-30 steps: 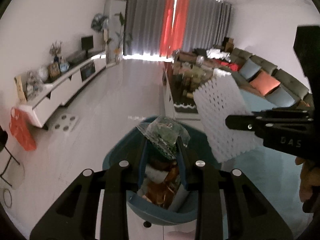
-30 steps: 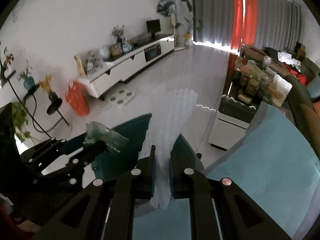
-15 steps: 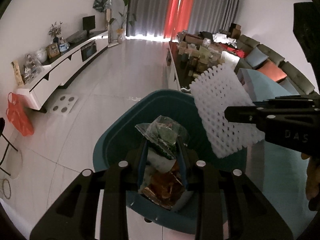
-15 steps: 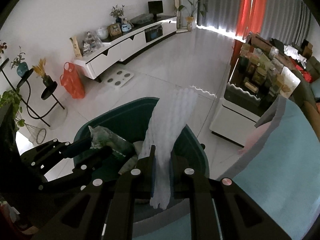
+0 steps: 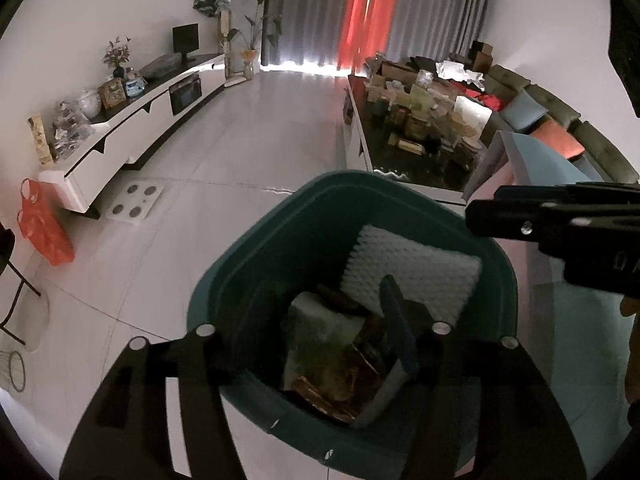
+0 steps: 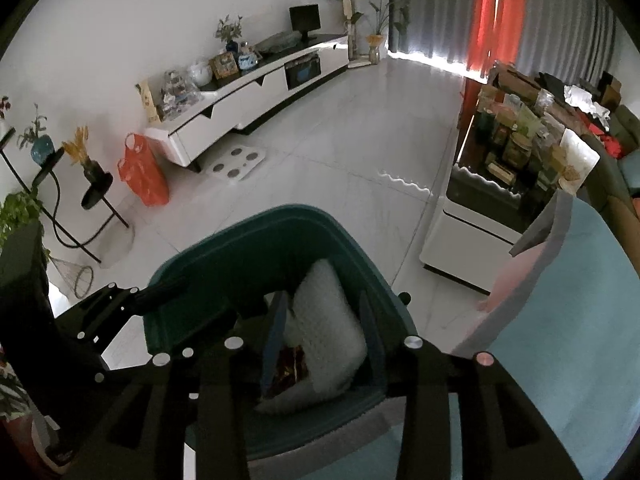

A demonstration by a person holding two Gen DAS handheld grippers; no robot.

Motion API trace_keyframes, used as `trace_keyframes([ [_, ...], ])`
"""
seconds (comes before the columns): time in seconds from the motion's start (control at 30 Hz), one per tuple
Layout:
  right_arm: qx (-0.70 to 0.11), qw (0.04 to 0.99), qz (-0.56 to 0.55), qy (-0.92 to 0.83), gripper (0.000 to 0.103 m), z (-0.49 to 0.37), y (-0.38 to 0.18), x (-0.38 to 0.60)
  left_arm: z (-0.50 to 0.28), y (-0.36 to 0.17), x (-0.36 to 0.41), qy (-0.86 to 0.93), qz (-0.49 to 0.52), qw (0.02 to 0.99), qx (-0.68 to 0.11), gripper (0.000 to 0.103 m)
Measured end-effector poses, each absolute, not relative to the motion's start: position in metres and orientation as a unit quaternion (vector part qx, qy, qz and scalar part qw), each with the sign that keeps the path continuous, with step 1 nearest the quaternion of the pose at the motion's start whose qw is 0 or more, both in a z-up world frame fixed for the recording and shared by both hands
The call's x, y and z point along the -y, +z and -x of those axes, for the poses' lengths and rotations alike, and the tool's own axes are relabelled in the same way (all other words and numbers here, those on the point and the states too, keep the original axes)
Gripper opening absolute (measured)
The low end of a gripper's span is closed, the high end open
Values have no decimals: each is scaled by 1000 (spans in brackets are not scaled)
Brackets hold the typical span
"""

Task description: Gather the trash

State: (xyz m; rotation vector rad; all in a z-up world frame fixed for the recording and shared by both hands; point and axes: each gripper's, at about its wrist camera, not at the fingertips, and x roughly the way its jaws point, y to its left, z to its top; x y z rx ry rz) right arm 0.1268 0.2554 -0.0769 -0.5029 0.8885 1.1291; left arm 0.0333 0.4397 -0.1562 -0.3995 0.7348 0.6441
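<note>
over the teal bin [image 5: 248, 264], both grippers' jaws had just been opening, nothing between them; foam sheet [image 5: 412, 268] and wrapper [image 5: 320, 332] lay inside, so fetching more trash looked next.

White foam sheet [image 5: 412, 276], wrappers [image 5: 332, 356], inside teal bin [image 5: 256, 240]

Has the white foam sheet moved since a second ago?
Yes. The foam sheet has dropped out of the right gripper, whose jaws have just been opening, and now lies inside the teal bin.
</note>
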Motion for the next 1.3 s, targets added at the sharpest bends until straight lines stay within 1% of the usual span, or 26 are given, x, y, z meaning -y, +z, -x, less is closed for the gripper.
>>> trace_keyframes([
  [0.07, -400, 727, 223, 512, 36, -127, -74, -253, -30, -153, -438, 307, 192, 866, -345, 64],
  [0.13, -398, 733, 212, 510, 36, -130, -70, -247, -26, -147, -437, 313, 192, 866, -339, 65],
  [0.2, -392, 739, 196, 512, 39, -132, -63, -239, -21, -135, -433, 322, 190, 868, -327, 74],
  [0.23, -390, 741, 190, 512, 44, -133, -61, -236, -16, -131, -431, 325, 187, 869, -322, 81],
  [0.27, -386, 744, 183, 513, 48, -135, -57, -231, -13, -125, -429, 329, 185, 871, -314, 84],
  [0.3, -382, 748, 176, 513, 49, -136, -53, -227, -9, -120, -428, 334, 183, 872, -306, 86],
  [0.33, -374, 755, 165, 513, 52, -137, -47, -220, -4, -114, -426, 338, 182, 873, -300, 91],
  [0.37, -369, 759, 156, 513, 56, -138, -42, -214, -1, -109, -426, 341, 182, 874, -295, 94],
  [0.4, -364, 762, 148, 514, 58, -138, -38, -209, 3, -103, -425, 343, 185, 875, -287, 94],
  [0.43, -357, 768, 139, 514, 61, -139, -32, -202, 8, -98, -424, 345, 186, 876, -281, 97],
  [0.5, -342, 778, 125, 512, 69, -140, -22, -187, 14, -86, -421, 348, 186, 878, -271, 97],
  [0.53, -334, 784, 120, 509, 76, -140, -17, -180, 16, -79, -418, 345, 188, 880, -265, 97],
  [0.57, -320, 796, 115, 501, 80, -140, -11, -170, 19, -71, -414, 344, 187, 883, -258, 97],
  [0.6, -308, 804, 111, 496, 81, -141, -5, -162, 20, -64, -409, 343, 185, 886, -251, 97],
  [0.63, -299, 810, 108, 493, 84, -142, -1, -153, 22, -54, -402, 338, 180, 891, -242, 98],
  [0.67, -292, 816, 104, 487, 89, -143, 3, -145, 21, -47, -395, 335, 176, 895, -235, 97],
  [0.73, -275, 831, 95, 474, 93, -145, 12, -123, 21, -32, -382, 324, 168, 904, -221, 98],
  [0.8, -263, 843, 89, 461, 96, -145, 18, -107, 16, -15, -363, 312, 152, 915, -207, 98],
  [1.0, -229, 880, 63, 411, 96, -149, 31, -40, -2, 22, -303, 264, 114, 941, -179, 98],
  [1.3, -187, 929, 31, 319, 96, -143, 43, 57, -26, 45, -200, 170, 75, 970, -159, 98],
])
